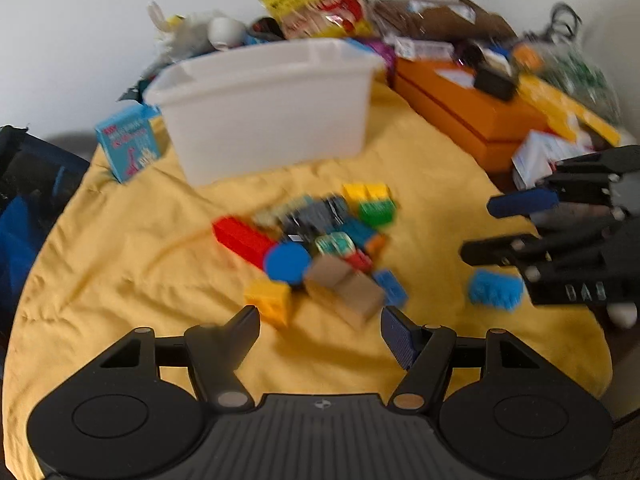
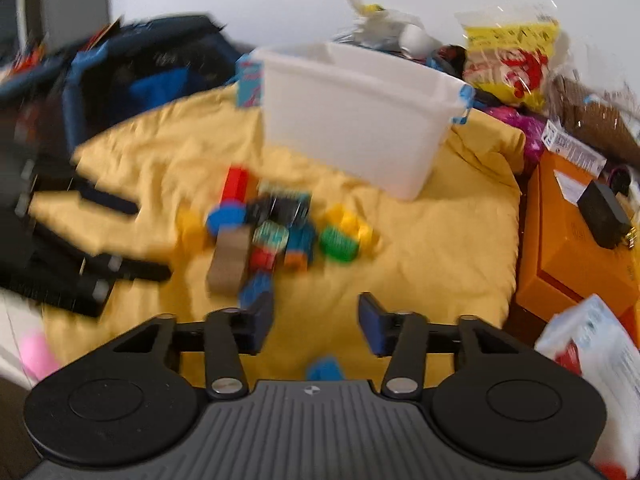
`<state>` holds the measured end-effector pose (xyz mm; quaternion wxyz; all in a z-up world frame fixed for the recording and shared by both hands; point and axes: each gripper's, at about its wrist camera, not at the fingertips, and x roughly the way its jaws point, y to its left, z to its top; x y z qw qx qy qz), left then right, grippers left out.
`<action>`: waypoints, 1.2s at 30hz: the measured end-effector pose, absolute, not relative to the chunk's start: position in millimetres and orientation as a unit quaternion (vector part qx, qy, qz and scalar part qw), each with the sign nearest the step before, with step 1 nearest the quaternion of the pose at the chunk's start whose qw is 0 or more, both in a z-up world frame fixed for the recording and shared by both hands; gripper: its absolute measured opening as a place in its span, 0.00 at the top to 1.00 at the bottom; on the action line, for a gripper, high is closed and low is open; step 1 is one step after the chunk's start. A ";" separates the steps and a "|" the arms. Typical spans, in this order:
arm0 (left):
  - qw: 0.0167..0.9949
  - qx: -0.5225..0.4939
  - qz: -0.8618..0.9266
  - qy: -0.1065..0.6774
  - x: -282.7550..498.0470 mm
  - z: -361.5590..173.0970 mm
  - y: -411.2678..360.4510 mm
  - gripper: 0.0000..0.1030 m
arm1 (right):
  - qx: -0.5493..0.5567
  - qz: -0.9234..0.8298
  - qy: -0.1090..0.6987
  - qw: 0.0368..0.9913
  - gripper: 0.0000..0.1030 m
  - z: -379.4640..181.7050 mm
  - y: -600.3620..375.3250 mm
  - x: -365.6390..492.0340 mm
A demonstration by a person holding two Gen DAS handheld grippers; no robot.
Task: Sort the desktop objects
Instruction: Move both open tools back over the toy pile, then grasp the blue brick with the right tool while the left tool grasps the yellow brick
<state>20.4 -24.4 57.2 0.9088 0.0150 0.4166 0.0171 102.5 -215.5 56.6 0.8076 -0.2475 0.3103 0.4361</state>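
In the left wrist view, a pile of toy blocks is seen in the middle of a yellow cloth. The pile is blurred, but a long red block, a blue disc, a tan block, a yellow brick and a green brick can be made out. The red block is laid flat, its long axis running from upper left to lower right, its near end beside the disc. The tan block is also laid at a slant, toward the lower right. A lone blue brick is set apart on the right, just under the right gripper, whose fingers are spread and empty. The left gripper is held wide, nothing between its fingers, just short of the pile. A white bin stands behind the pile, with an orange box to its right.

In the right wrist view, the pile is again found mid-cloth, in front of the bin. Here the red block points away from the camera, and the tan block is laid nearly the same way. The right gripper is open wide and empty; the blue brick is seen just below its fingers. The left gripper enters from the left, fingers apart. The orange box is at the right edge.
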 end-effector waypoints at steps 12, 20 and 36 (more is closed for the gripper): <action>0.902 0.015 -0.003 0.431 33.6 49.0 -49.8 0.32 | -0.369 0.419 0.296 0.775 0.66 6.9 -217.3 102.5; 0.901 0.027 0.023 0.432 38.1 44.2 -52.9 0.32 | -0.265 0.417 0.377 0.783 0.72 5.9 -237.9 126.9; 0.888 0.018 0.023 0.459 93.8 31.7 17.9 0.48 | -0.238 0.435 0.392 0.775 0.73 1.7 -230.8 113.6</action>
